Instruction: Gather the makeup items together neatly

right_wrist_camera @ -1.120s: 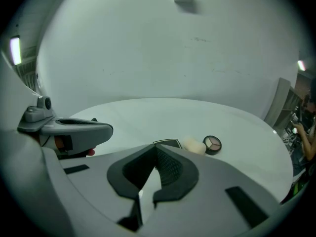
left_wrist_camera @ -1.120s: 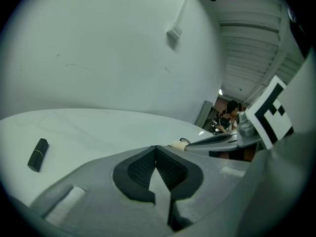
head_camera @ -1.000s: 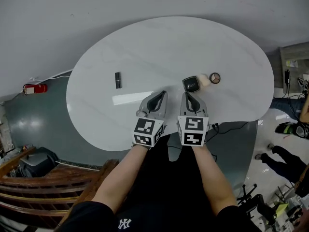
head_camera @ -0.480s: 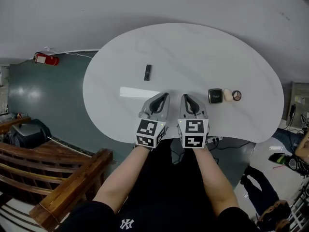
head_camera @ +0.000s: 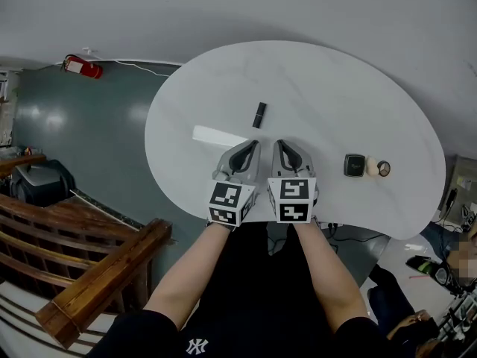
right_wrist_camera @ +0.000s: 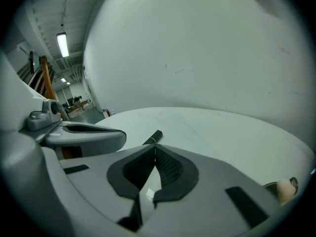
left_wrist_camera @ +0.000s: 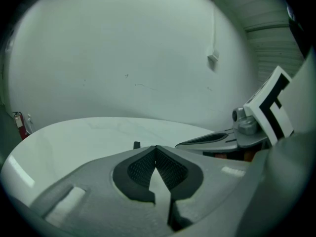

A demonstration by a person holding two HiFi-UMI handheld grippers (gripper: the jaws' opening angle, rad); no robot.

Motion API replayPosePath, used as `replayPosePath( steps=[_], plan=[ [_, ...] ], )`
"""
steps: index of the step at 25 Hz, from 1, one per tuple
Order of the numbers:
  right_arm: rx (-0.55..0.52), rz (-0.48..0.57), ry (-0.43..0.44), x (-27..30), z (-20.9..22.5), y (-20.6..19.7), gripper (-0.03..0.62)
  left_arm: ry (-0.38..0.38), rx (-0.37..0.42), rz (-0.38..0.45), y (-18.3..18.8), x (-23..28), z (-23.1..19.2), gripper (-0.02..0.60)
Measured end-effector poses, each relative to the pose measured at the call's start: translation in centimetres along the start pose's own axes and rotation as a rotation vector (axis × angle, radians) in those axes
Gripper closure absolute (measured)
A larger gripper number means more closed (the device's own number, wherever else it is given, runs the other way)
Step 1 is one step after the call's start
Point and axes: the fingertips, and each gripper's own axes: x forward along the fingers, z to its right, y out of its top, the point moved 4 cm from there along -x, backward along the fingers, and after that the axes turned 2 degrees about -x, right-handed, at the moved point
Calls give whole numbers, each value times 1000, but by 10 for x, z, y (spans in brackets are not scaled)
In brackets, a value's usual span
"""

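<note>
Left claw (head_camera: 252,144) and right claw (head_camera: 278,144) have swung toward the black tube (head_camera: 259,114)

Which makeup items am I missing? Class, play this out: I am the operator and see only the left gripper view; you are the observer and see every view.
Observer: The head view shows three items in a row near the table's right end: a black square compact, a beige sponge and a small round pot.
Operator: What is the dark tip beyond my jaws?
Observer: A slim black stick, lying alone near the table's middle, apart from that row.
Operator: Is the right gripper holding anything?
Observer: No. In its own view the right gripper has its jaws shut with nothing between them.
</note>
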Motion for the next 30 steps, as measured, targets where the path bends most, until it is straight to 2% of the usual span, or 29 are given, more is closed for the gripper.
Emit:
replayPosePath(
  steps=[6,12,16,24,30],
  plan=[
    [-5,-4,25,30,-20,11,577,34,-18,8,5,2,-35,572],
    [5,-37,13,54,-29,15,574,47,-48,5,6,7,-60,572],
    [14,-76,1,69,-29,9,502,48,-60,-2,3,11,-73,572],
    [47,-143,-16,91,-28,-3,458,51,-79,-8,-2,17,-91,572],
    [52,-177,-38,99,-29,-7,448,49,-84,-14,-5,16,-95,572]
  ],
)
